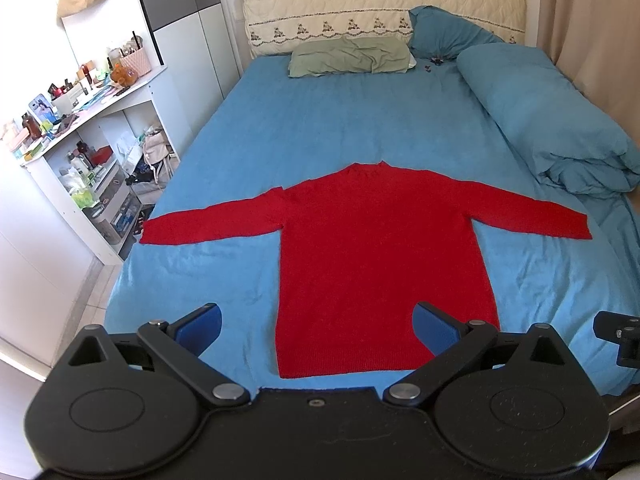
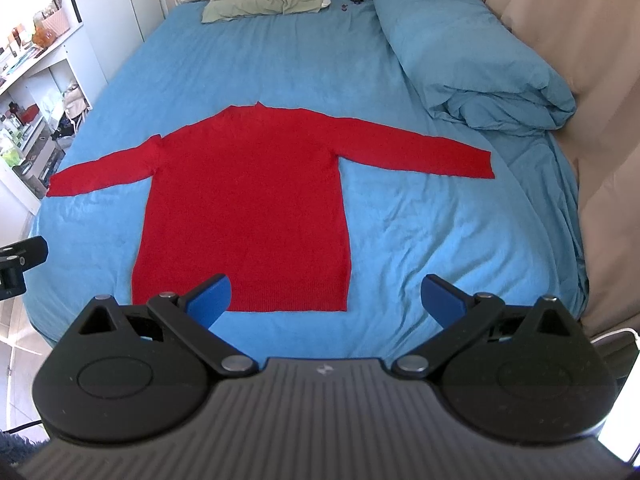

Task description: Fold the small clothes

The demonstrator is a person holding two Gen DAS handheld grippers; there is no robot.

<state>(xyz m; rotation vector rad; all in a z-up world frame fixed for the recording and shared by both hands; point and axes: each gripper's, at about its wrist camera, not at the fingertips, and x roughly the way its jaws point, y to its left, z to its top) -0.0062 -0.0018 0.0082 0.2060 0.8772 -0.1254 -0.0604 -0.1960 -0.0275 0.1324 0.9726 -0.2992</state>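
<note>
The sweater [image 1: 384, 256] lies flat on the bed [image 1: 320, 120], sleeves spread, hem nearest both grippers; folding looks not yet begun. The left gripper [image 1: 318, 324] and right gripper [image 2: 326, 296] hover above the hem, jaws wide apart, holding nothing. Next, probably, each must pinch a sleeve cuff and bring it across the sweater.

Red sweater [image 1: 380, 264] flat on blue bed [image 1: 320, 120] — sleeves spread, left tool [image 1: 318, 326] agape
</note>
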